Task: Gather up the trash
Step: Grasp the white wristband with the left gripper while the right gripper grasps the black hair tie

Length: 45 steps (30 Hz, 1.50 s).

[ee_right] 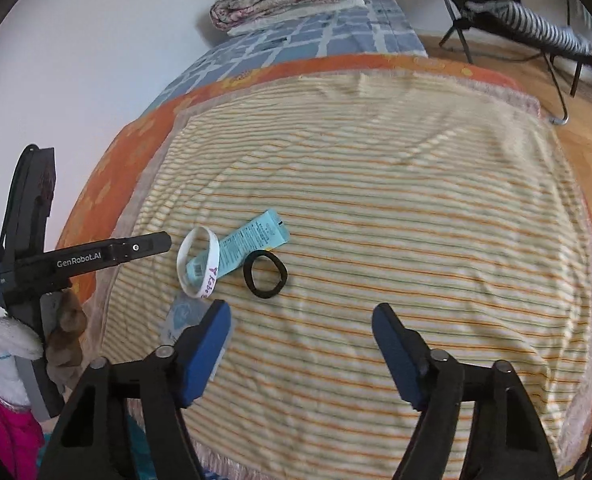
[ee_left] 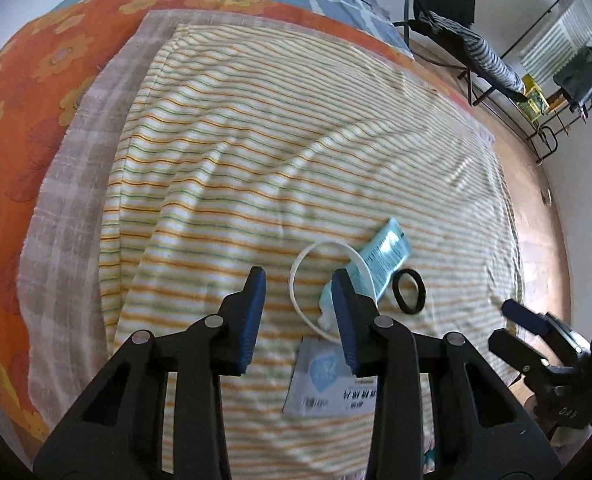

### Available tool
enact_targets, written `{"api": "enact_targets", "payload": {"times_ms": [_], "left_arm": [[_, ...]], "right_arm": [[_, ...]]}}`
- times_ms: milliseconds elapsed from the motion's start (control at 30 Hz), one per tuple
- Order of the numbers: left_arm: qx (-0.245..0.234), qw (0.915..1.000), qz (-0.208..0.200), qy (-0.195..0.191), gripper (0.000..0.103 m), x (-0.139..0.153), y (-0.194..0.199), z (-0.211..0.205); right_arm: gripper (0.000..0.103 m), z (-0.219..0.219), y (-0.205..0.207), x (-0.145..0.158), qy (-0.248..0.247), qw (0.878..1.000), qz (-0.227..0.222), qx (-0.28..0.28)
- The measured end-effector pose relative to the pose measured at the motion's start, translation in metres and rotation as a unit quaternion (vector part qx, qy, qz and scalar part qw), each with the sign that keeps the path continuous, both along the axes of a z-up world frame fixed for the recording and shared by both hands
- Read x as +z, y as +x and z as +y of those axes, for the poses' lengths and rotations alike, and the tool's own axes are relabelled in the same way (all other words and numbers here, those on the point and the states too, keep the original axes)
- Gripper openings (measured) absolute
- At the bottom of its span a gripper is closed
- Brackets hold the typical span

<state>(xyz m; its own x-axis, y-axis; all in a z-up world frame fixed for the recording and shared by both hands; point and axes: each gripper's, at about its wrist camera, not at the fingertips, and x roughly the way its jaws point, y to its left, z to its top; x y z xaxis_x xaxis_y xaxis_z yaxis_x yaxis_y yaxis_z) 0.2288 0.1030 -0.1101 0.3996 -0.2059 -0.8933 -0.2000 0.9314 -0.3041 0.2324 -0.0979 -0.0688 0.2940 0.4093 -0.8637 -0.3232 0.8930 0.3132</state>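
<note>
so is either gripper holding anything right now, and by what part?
Nothing held. Left gripper and right gripper both hover with jaws open above the teal tube, white wristband and black hair tie.

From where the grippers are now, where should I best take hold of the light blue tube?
Probably grip the light blue tube at its flat far end, coming from above. That end lies bare on the striped blanket; the near end passes through the white wristband, and the black hair tie lies close beside it.

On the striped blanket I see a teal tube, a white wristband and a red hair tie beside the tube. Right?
Not quite: the hair tie is black, as the right wrist view shows. The teal tube and white wristband do lie on the striped blanket.
</note>
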Motion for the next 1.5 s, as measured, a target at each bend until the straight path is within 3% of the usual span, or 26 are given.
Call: {"api": "enact_targets", "payload": {"times_ms": [100, 267, 333, 867, 1067, 1267, 1500], "left_arm": [[-0.002, 1.0000, 0.009, 0.003, 0.025, -0.007, 0.007, -0.002], [-0.007, 0.9998, 0.017, 0.009, 0.024, -0.016, 0.017, -0.007], [-0.010, 0.9997, 0.018, 0.011, 0.018, -0.018, 0.020, -0.008], [-0.026, 0.9980, 0.026, 0.051, 0.002, -0.030, 0.030, -0.016], [-0.016, 0.9992, 0.013, 0.036, 0.002, -0.022, 0.027, -0.007], [-0.019, 0.9993, 0.002, 0.031, 0.001, -0.013, 0.022, -0.008], [-0.022, 0.9994, -0.019, 0.022, 0.001, 0.005, 0.011, -0.009]], "right_arm": [[0.068, 0.000, 0.010, -0.010, 0.016, 1.000, 0.024, -0.011], [0.057, 0.005, 0.022, -0.022, 0.032, 0.998, 0.043, -0.016], [0.050, 0.010, 0.024, -0.025, 0.030, 0.999, 0.044, -0.010], [0.035, 0.045, 0.036, -0.043, -0.006, 0.999, 0.031, 0.011], [0.030, 0.056, 0.034, -0.048, -0.043, 0.999, 0.013, 0.025], [0.002, 0.063, 0.025, -0.047, -0.088, 0.995, -0.022, 0.046], [0.002, 0.049, 0.020, -0.026, -0.055, 0.998, -0.033, 0.029]]}}
